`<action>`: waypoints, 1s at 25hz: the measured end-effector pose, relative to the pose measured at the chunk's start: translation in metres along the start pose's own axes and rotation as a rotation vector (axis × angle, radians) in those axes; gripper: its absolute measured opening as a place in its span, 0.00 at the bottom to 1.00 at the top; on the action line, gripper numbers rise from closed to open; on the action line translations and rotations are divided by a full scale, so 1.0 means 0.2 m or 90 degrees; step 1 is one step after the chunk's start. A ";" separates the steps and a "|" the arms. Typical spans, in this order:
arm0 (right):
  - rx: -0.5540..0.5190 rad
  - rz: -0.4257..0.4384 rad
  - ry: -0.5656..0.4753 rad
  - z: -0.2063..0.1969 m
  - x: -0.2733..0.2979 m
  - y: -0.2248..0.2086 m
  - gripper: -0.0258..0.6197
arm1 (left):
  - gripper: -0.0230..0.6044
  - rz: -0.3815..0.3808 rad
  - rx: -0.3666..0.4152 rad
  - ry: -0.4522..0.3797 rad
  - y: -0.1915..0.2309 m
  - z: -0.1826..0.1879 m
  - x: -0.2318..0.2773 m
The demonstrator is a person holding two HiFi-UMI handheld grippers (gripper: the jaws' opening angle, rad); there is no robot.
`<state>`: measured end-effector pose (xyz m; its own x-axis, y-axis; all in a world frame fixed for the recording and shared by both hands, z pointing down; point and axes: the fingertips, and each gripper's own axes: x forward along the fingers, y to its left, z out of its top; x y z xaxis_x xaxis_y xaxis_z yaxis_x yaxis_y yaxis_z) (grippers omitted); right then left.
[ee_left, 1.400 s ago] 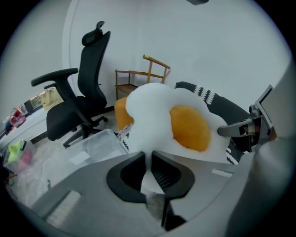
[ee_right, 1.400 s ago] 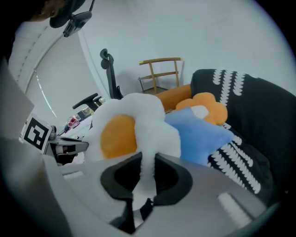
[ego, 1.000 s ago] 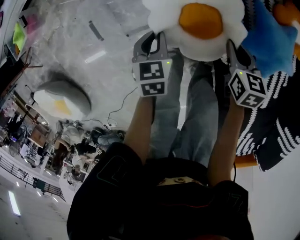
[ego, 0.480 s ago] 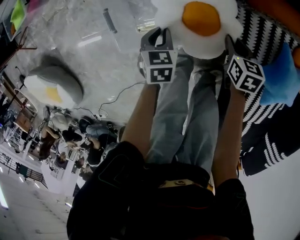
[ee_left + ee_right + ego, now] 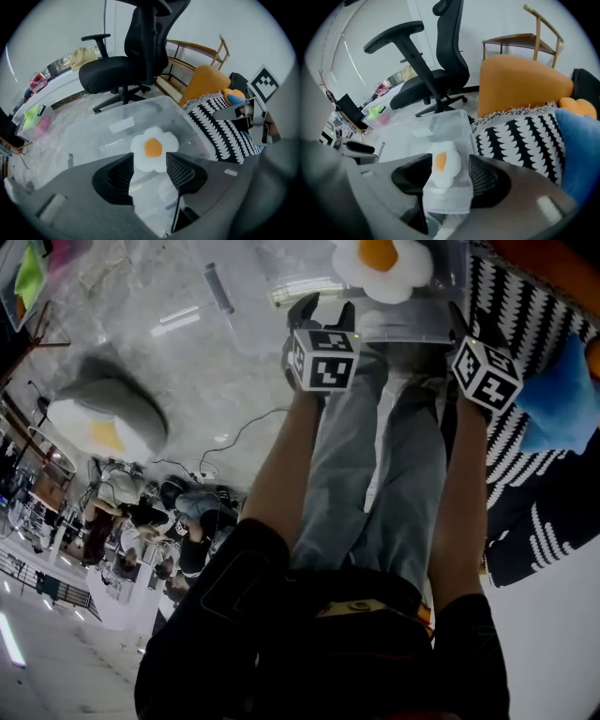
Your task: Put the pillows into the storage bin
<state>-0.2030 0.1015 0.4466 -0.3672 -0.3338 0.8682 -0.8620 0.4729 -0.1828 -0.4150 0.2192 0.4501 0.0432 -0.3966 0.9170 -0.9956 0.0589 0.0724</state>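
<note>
White plush fried-egg pillow point(image 5: 153, 149): soft, light, judged easiest pinched by its rim. Lay inside the clear storage bin point(image 5: 154, 99), beyond left gripper point(image 5: 150, 159) and right gripper point(image 5: 449, 161); jaws just spread, pinching nothing.

Bright even light; floor glare, fisheye edges, blurred near foreground

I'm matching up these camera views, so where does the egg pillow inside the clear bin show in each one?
Head view: egg pillow at top centre, inside the bin.
Left gripper view: centre, on the bin's floor.
Right gripper view: lower centre, behind the bin's wall.
Shared landmark: black-and-white cushion right of the bin.
</note>
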 end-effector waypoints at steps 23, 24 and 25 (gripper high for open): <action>0.186 -0.111 -0.185 -0.25 -0.95 -0.68 0.13 | 0.08 -0.271 0.245 -0.081 -1.38 0.42 -0.22; 0.188 -0.120 -0.196 -0.27 -1.01 -0.73 0.13 | 0.09 -0.277 0.263 -0.076 -1.45 0.41 -0.22; 0.192 -0.130 -0.204 -0.30 -1.06 -0.77 0.14 | 0.12 -0.285 0.280 -0.069 -1.51 0.40 -0.22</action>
<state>0.0293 0.1484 0.3188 -0.2280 -0.6513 0.7237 -0.9732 0.1292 -0.1904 -0.1219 0.1454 0.3560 0.4776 -0.3877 0.7884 -0.8250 -0.5064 0.2508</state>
